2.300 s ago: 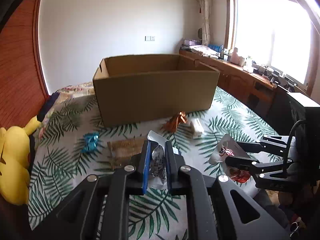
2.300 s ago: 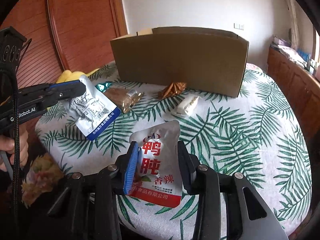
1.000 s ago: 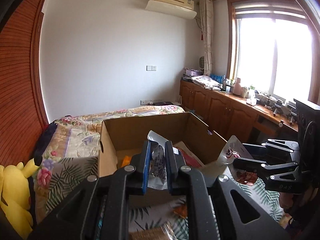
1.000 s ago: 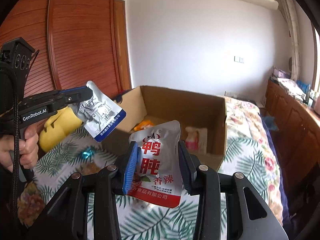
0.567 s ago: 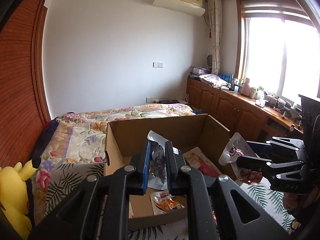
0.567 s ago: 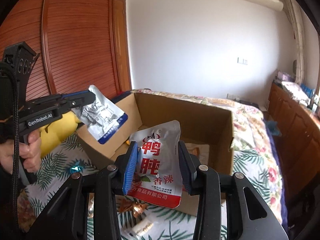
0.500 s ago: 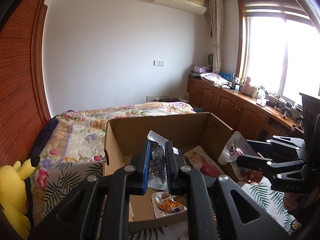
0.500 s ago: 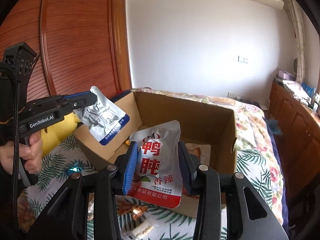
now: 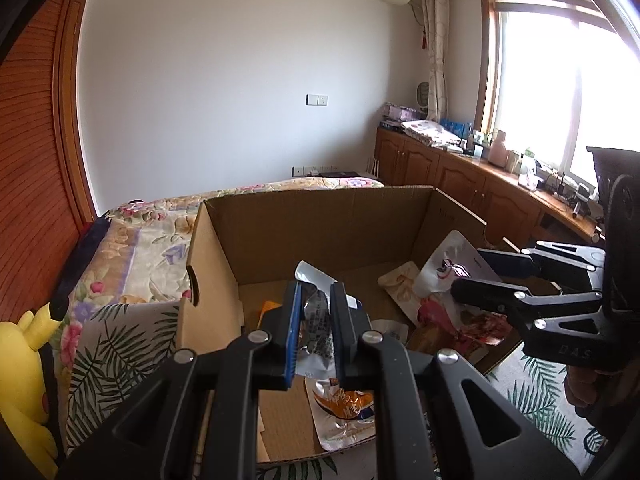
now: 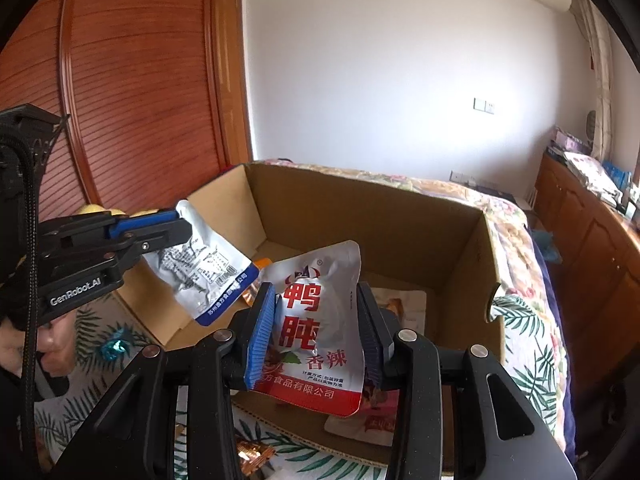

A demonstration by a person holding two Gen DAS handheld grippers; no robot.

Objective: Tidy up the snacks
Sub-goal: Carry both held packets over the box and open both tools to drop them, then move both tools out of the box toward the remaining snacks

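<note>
An open cardboard box (image 9: 320, 236) (image 10: 360, 232) stands on the table and holds several snack packets, among them an orange-and-white pouch (image 9: 344, 412) and a pale packet (image 9: 400, 284). My left gripper (image 9: 316, 312) is shut on a silver pouch with a blue band (image 9: 316, 320) (image 10: 204, 276), hanging over the box's left part. My right gripper (image 10: 316, 296) is shut on a silver-and-red pouch (image 10: 312, 360) (image 9: 444, 264) above the box's near right side. In the left wrist view the right gripper (image 9: 468, 276) reaches in from the right.
A leaf-patterned tablecloth (image 9: 108, 352) covers the table. A yellow plush toy (image 9: 20, 380) sits at the left edge. A blue foil candy (image 10: 114, 344) and a copper wrapper (image 10: 252, 454) lie in front of the box. A bed (image 9: 152, 236) and wooden cabinets (image 9: 460, 184) stand beyond.
Both grippers have moved forward and down over the box, which now looks larger and more open to view. Each pouch stays held as before.
</note>
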